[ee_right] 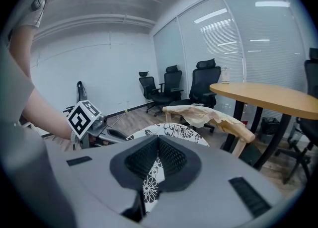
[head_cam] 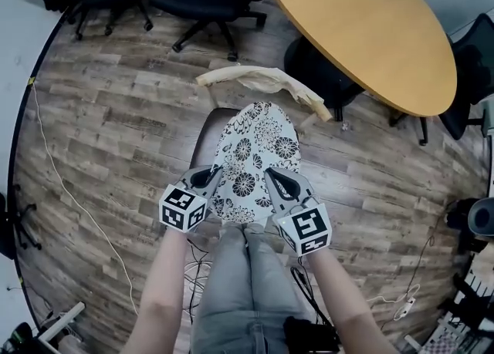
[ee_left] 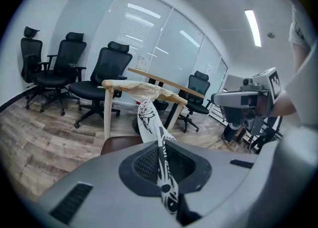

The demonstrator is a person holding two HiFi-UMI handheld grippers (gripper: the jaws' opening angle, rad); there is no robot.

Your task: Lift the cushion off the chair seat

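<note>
Our grey left gripper point(head_cam: 217, 170) and right gripper point(head_cam: 273, 176) carry black-marked white cubes point(head_cam: 183, 207) point(head_cam: 306, 229). We wear grey jeans point(head_cam: 239, 291).

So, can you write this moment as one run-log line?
left hand-held gripper: shut on floral cushion | right hand-held gripper: shut on it | near edge: above brown chair seat

Matt printed cloth cushion point(head_cam: 258, 144); wood-plank floor point(head_cam: 116, 136); smooth, faintly glossy wooden table point(head_cam: 363, 28).
</note>
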